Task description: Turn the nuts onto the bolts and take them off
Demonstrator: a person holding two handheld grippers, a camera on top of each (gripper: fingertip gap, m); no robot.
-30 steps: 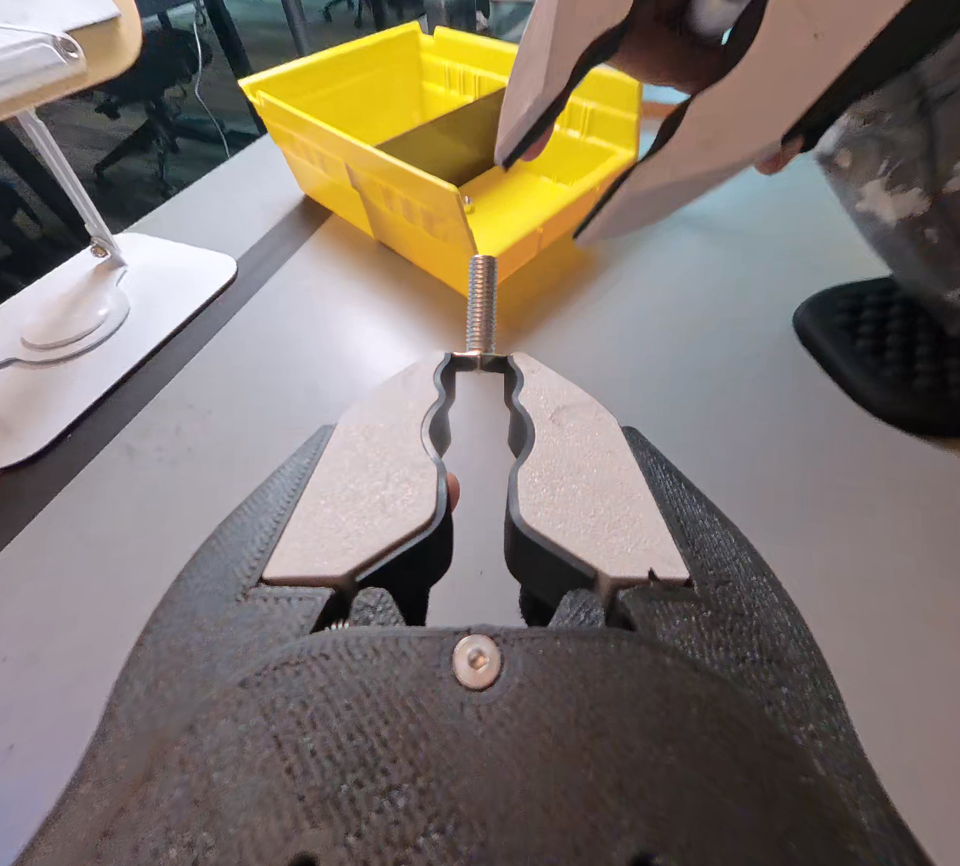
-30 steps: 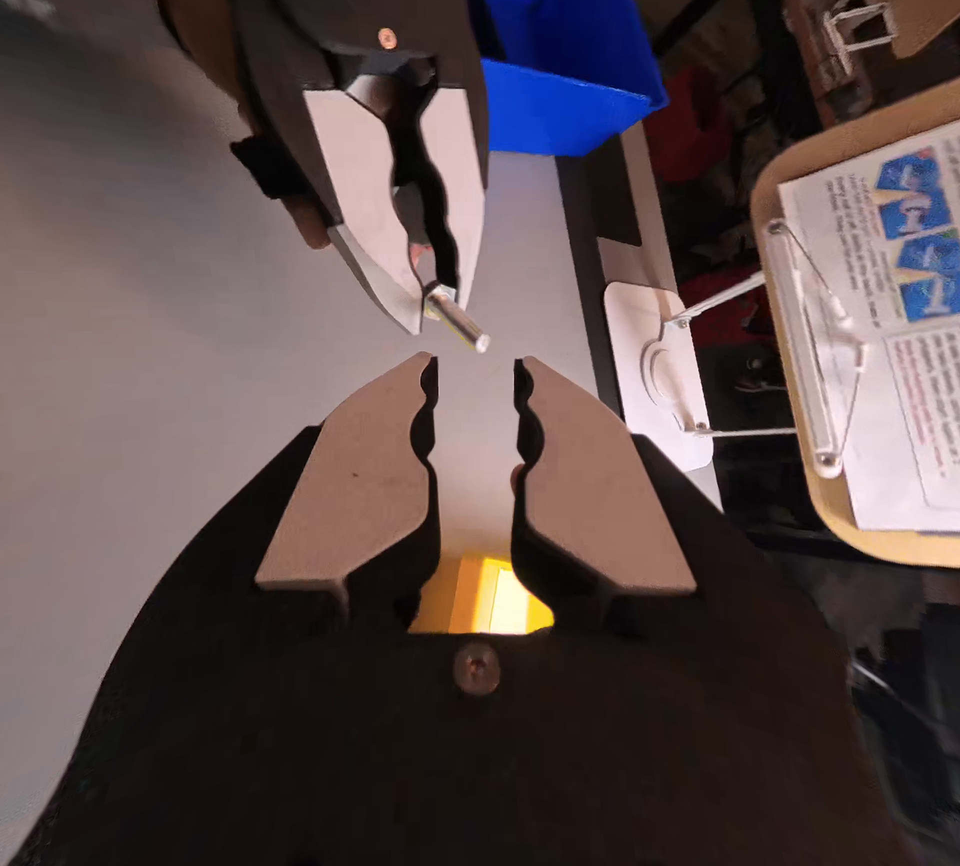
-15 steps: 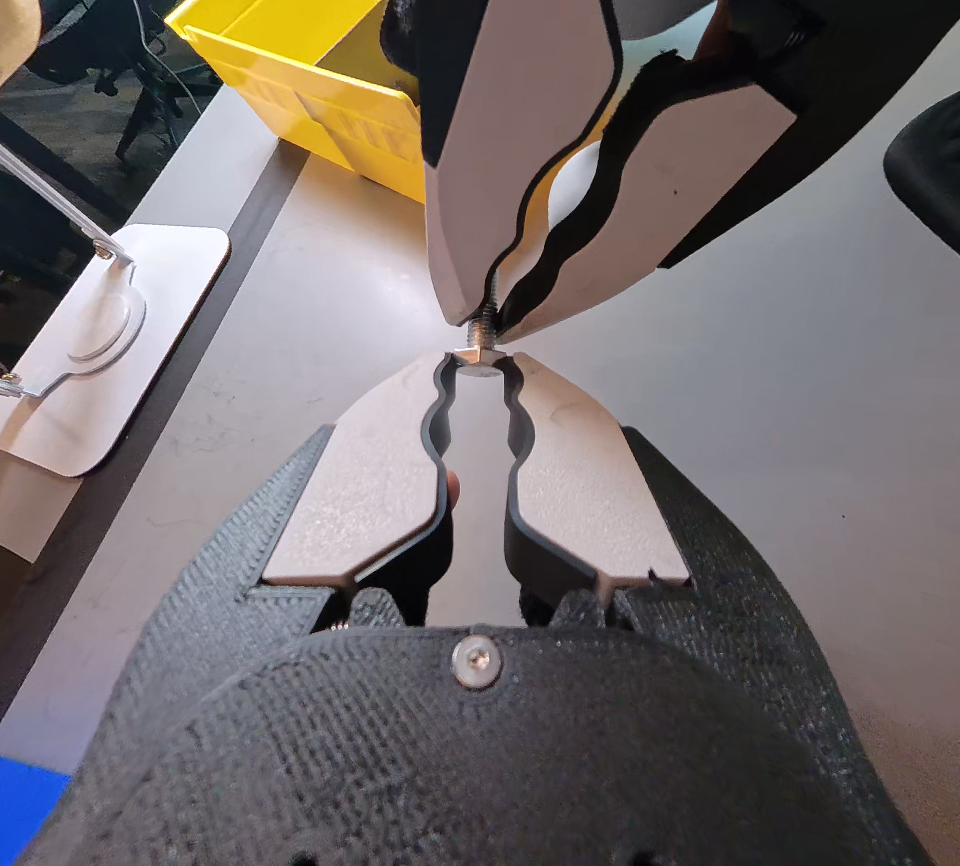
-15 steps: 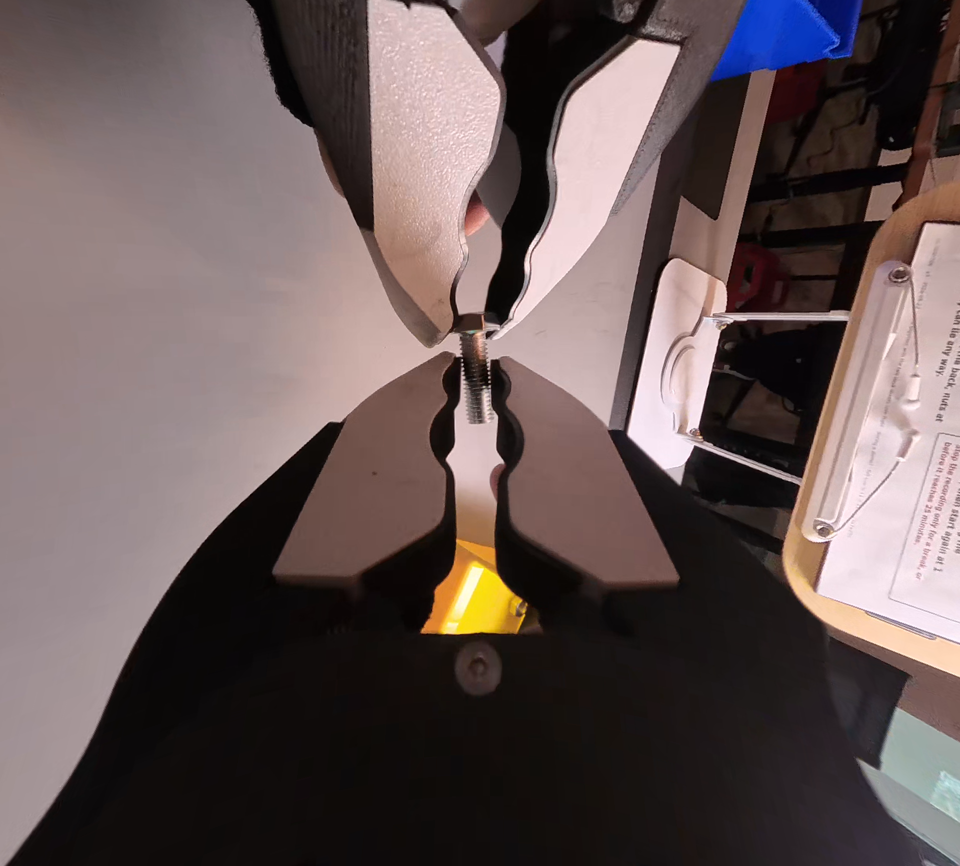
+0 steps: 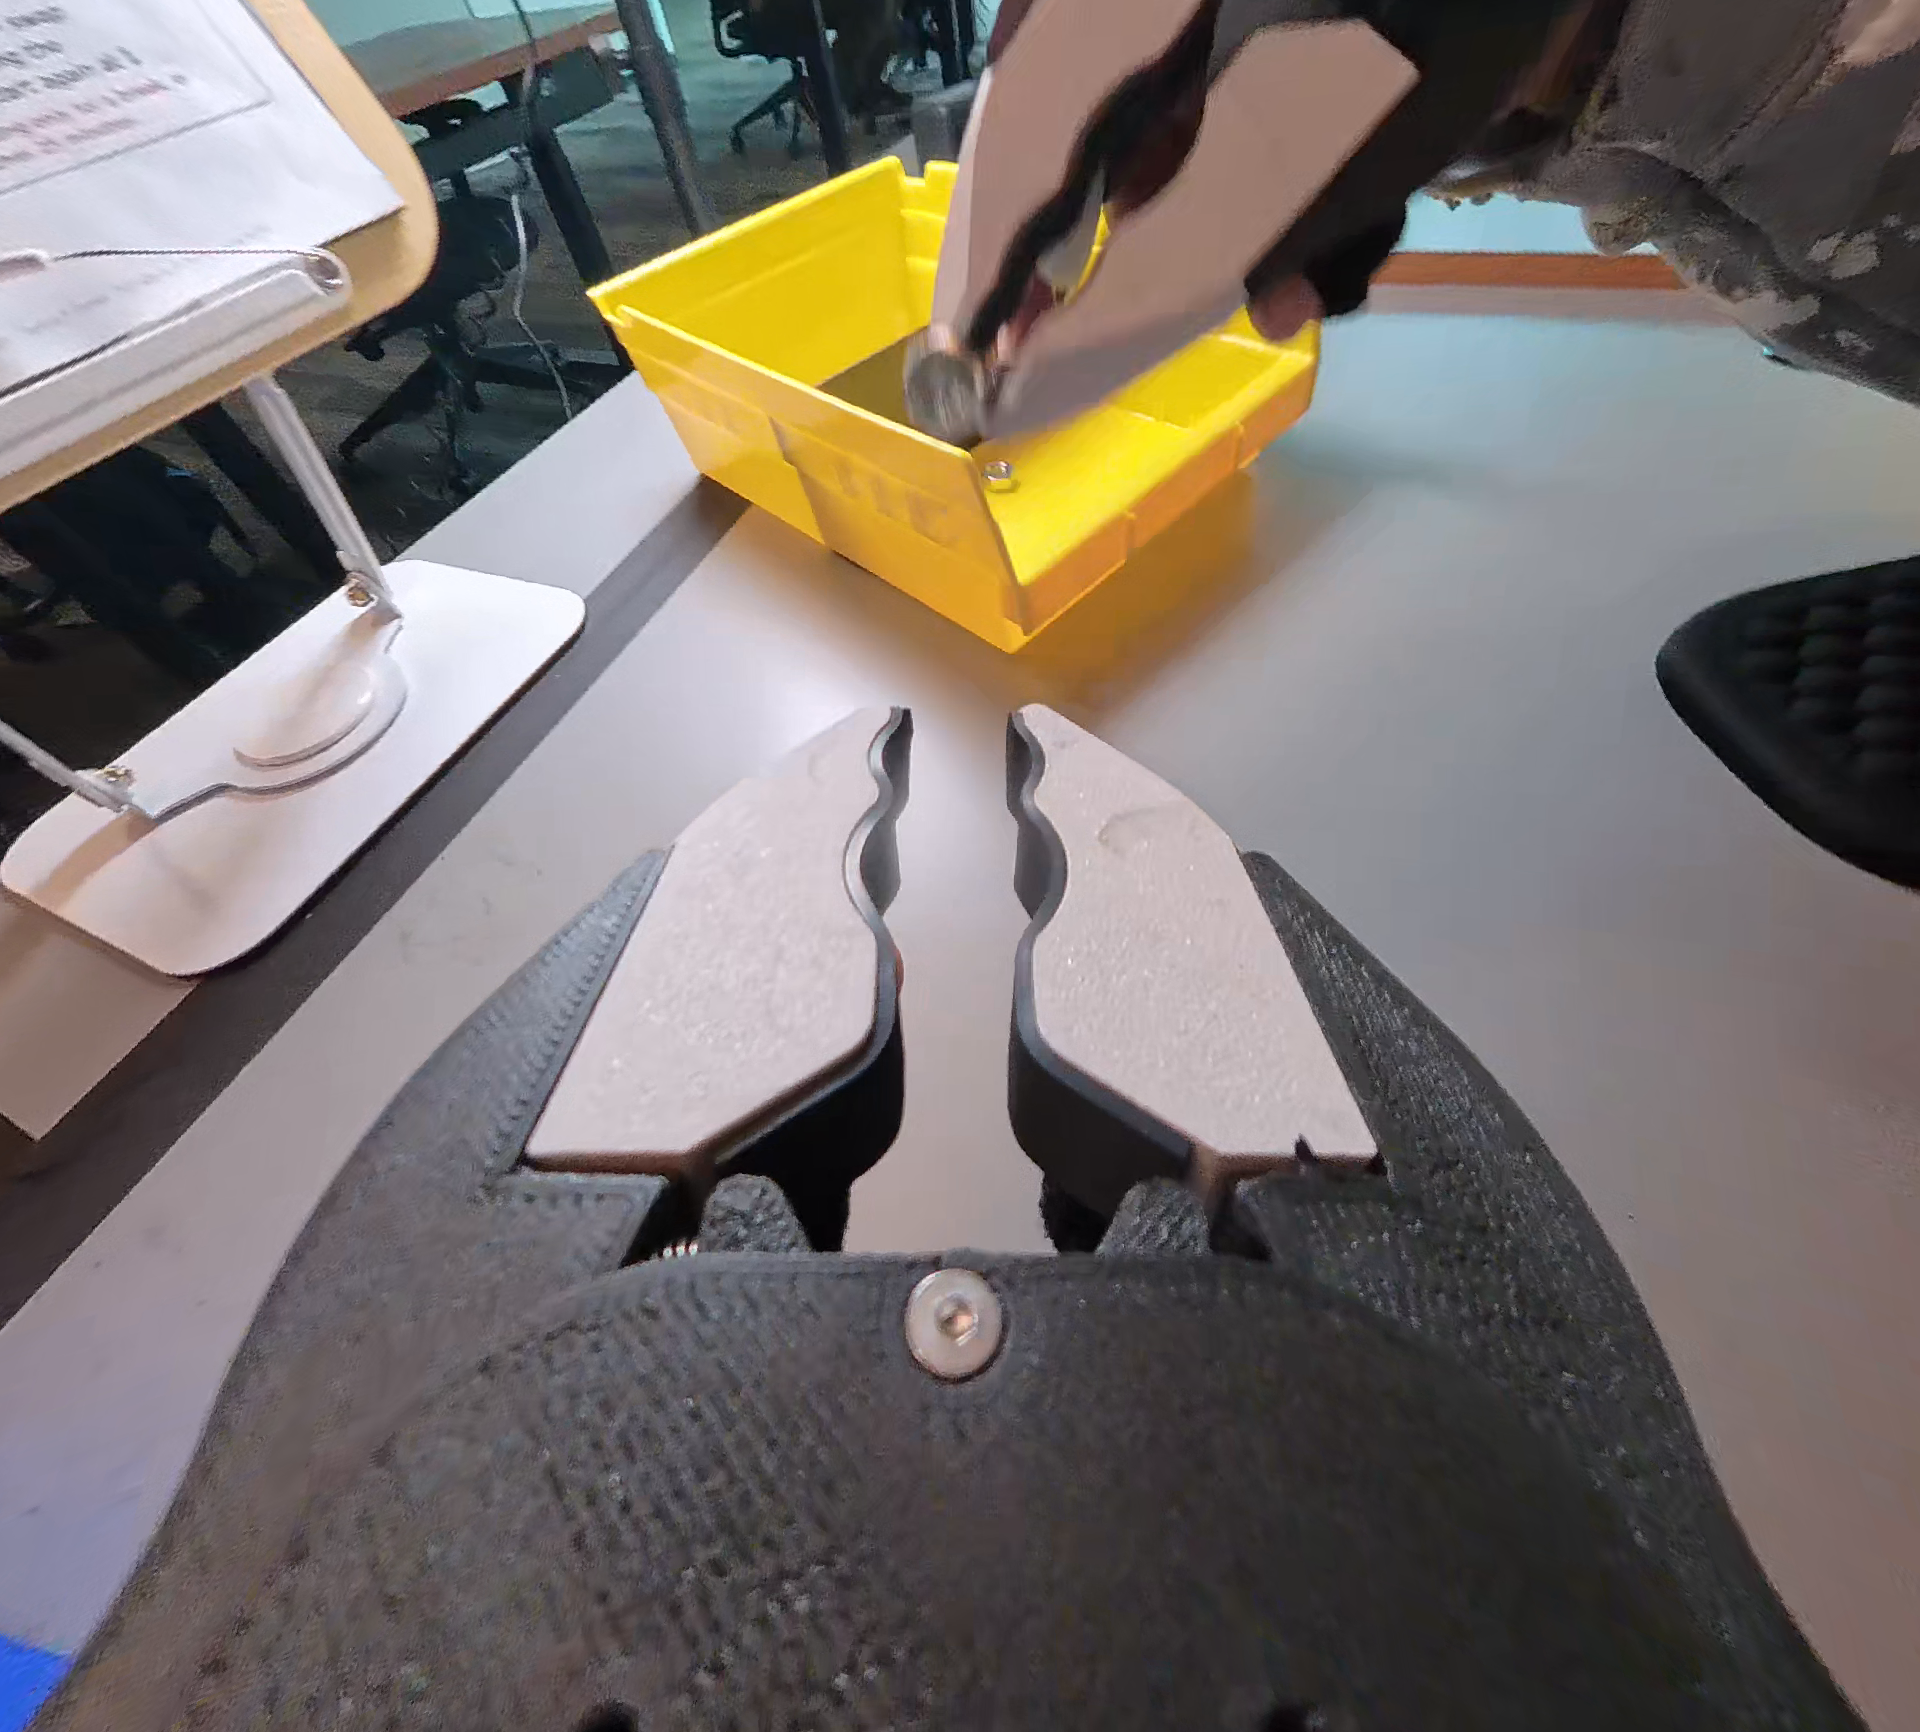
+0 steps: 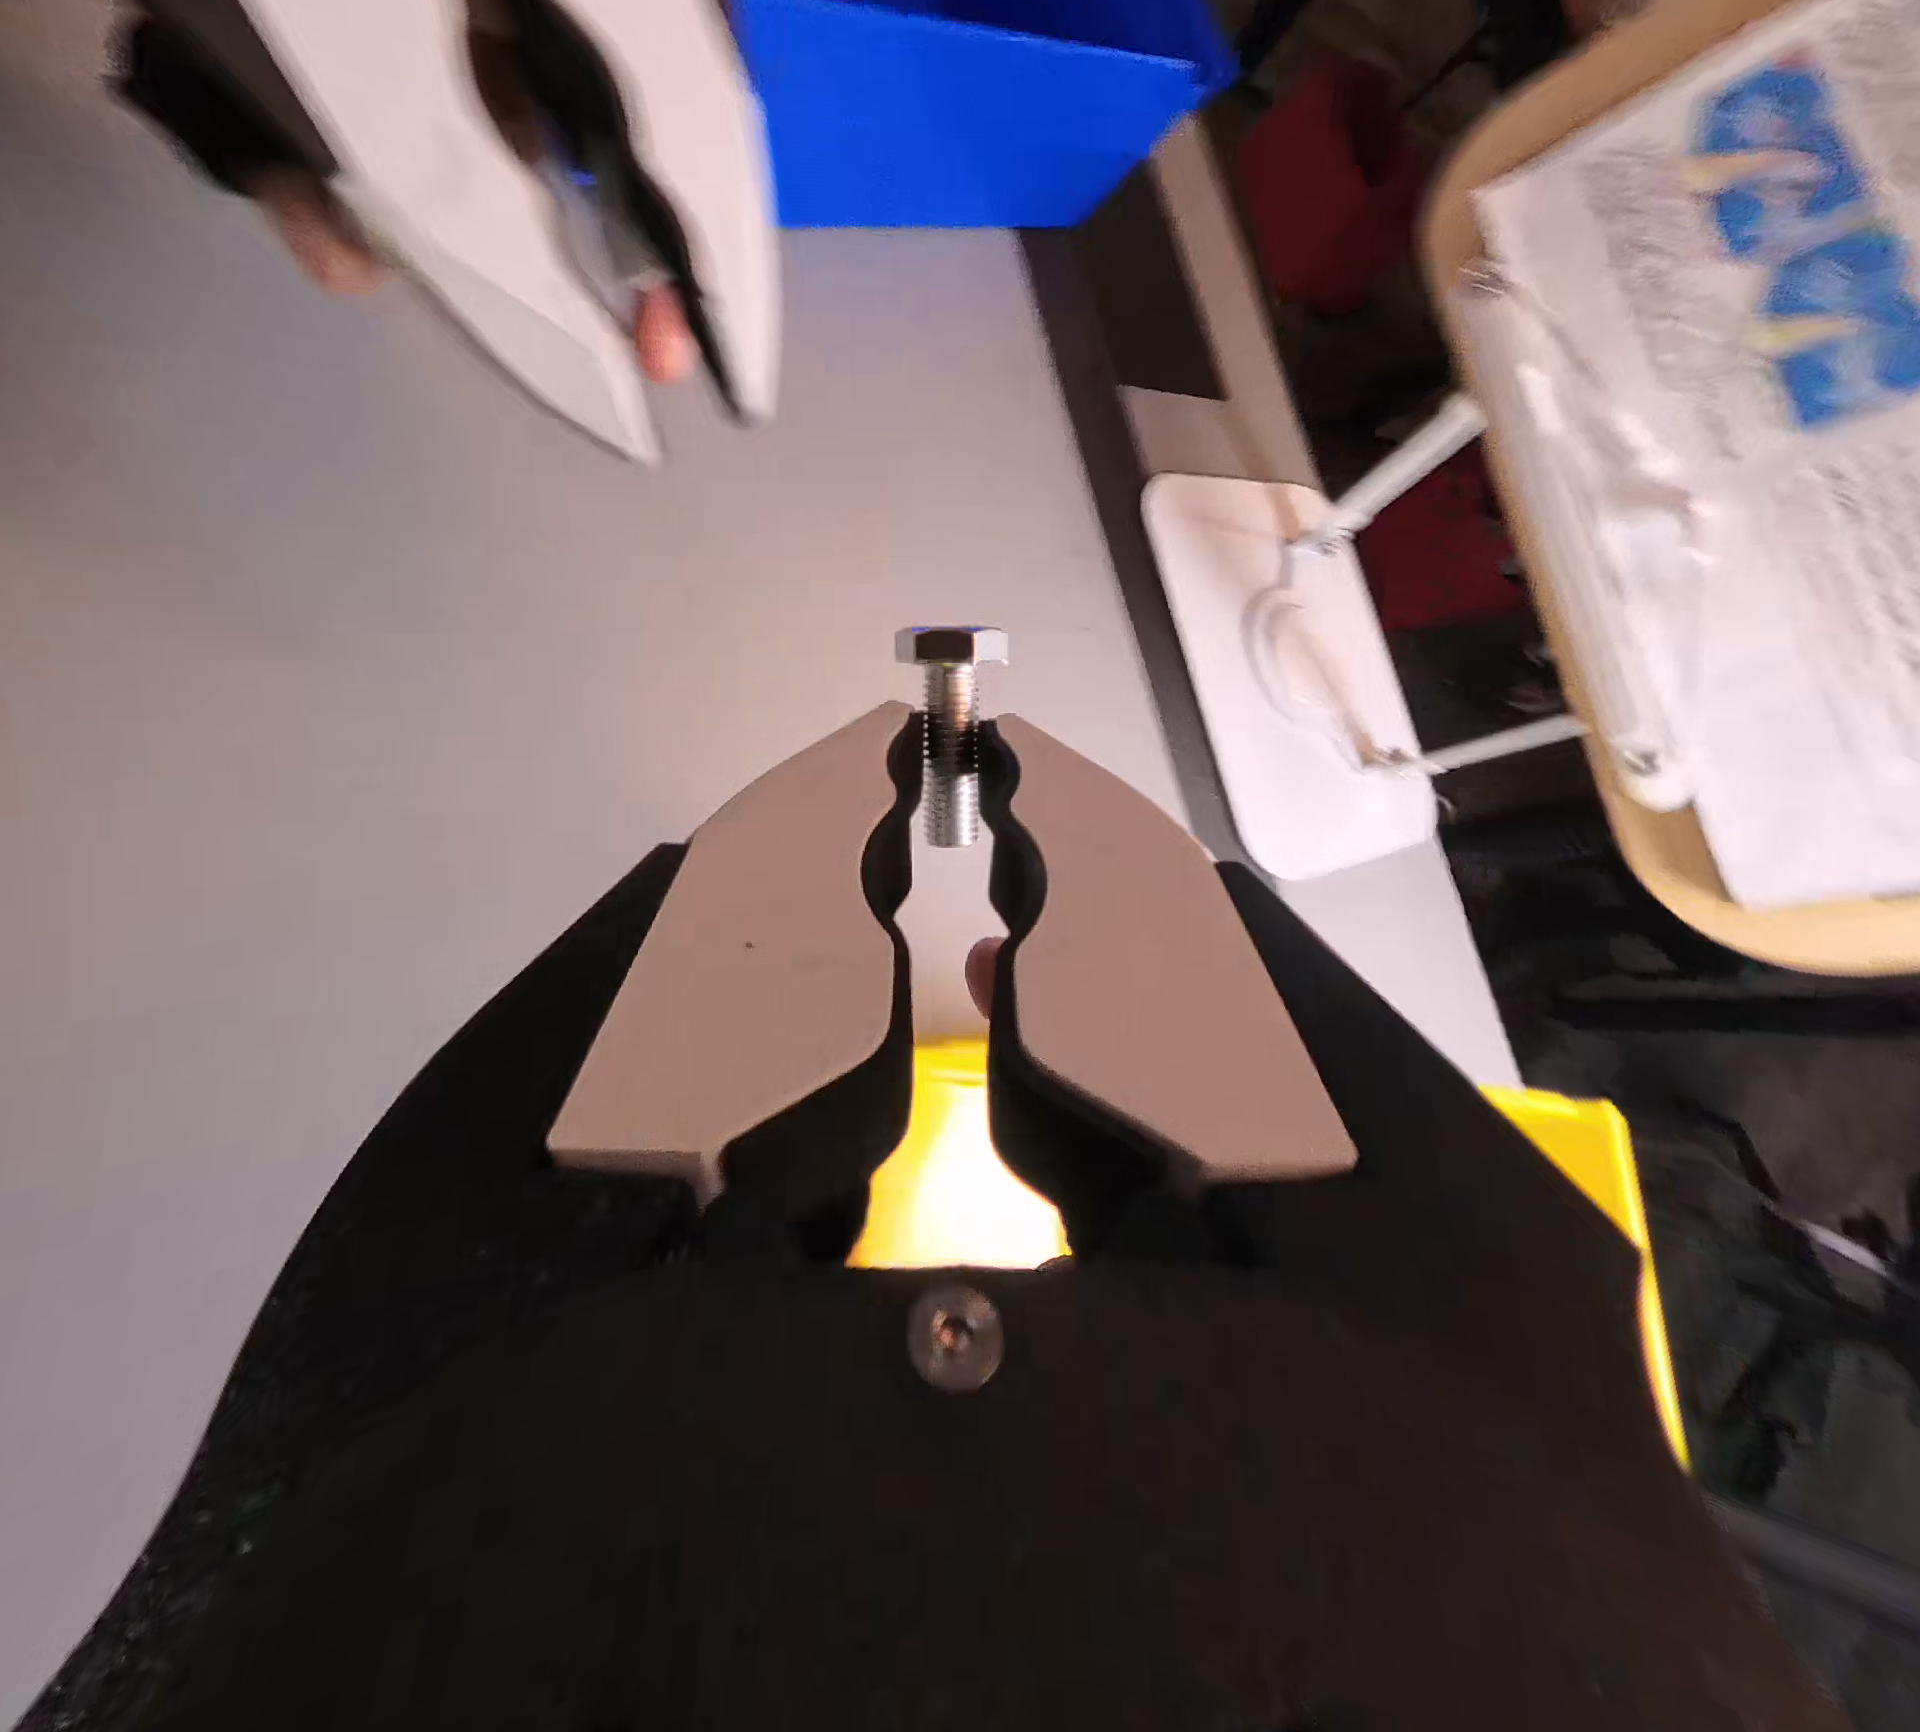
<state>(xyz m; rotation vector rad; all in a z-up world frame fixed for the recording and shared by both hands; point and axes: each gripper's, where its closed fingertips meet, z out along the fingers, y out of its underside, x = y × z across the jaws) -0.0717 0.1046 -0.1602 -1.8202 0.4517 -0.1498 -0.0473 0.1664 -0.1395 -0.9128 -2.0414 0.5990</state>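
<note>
My right gripper (image 6: 953, 718) is shut on the threaded shank of a silver hex bolt (image 6: 951, 726), whose head points away from me past the fingertips. In the left wrist view the same right gripper (image 5: 977, 389) hovers over the yellow bin (image 5: 935, 498) with the bolt's head (image 5: 943, 394) at its tips. My left gripper (image 5: 958, 726) is open and empty, low over the grey table (image 5: 1455, 747); it also shows blurred in the right wrist view (image 6: 696, 425). A small nut (image 5: 1000, 470) lies inside the yellow bin.
A blue bin (image 6: 956, 93) stands at the table's far end in the right wrist view. A document stand with a white base (image 5: 281, 747) and a paper board (image 5: 156, 72) sits at the table edge. A black textured pad (image 5: 1808, 706) lies to the right. Some 8 cm of space lies between my two pairs of fingers.
The bolt passed from my left gripper to my right one. My left gripper let go and opened, and the two grippers drew apart; the right one carried the bolt over the yellow bin.
</note>
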